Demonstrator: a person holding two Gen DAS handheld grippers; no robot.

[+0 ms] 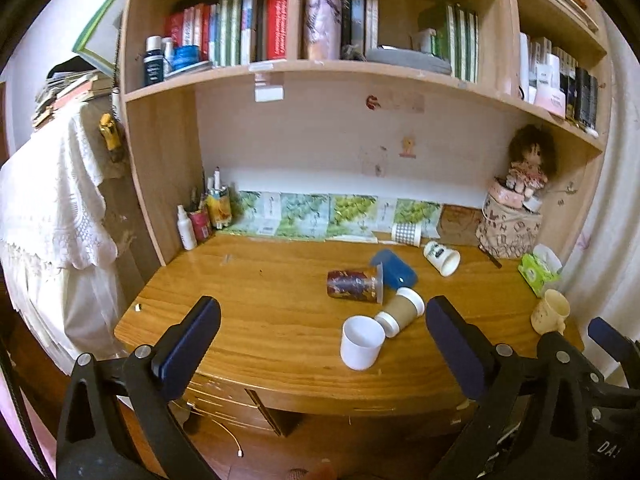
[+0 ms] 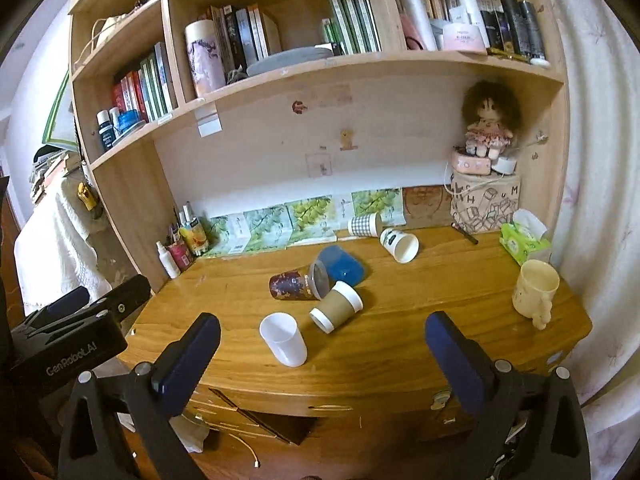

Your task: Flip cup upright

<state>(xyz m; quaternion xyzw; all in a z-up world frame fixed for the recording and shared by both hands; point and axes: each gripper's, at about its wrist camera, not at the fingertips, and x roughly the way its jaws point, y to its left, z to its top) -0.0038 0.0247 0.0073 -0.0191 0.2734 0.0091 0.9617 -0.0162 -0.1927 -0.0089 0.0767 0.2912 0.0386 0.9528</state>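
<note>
Several cups lie on their sides on the wooden desk (image 1: pixel 260 320): a brown paper cup (image 1: pixel 400 311) (image 2: pixel 336 306), a dark patterned cup with a clear lid (image 1: pixel 354 286) (image 2: pixel 298 284), a blue cup (image 1: pixel 394 269) (image 2: pixel 340 266), a white printed cup (image 1: pixel 442 258) (image 2: pixel 399 244) and a checked cup (image 1: pixel 406 234) (image 2: pixel 364 225). A white plastic cup (image 1: pixel 362 342) (image 2: pixel 283 339) stands upright near the front. My left gripper (image 1: pixel 322 344) is open and empty in front of the desk edge. My right gripper (image 2: pixel 322 348) is open and empty, also short of the desk.
A cream mug (image 1: pixel 551 312) (image 2: pixel 534 292) stands upright at the desk's right end. A green tissue pack (image 2: pixel 524 242), a printed bag with a doll (image 2: pixel 486 200) and bottles at the back left (image 2: pixel 180 248) line the back. Bookshelves hang above the desk.
</note>
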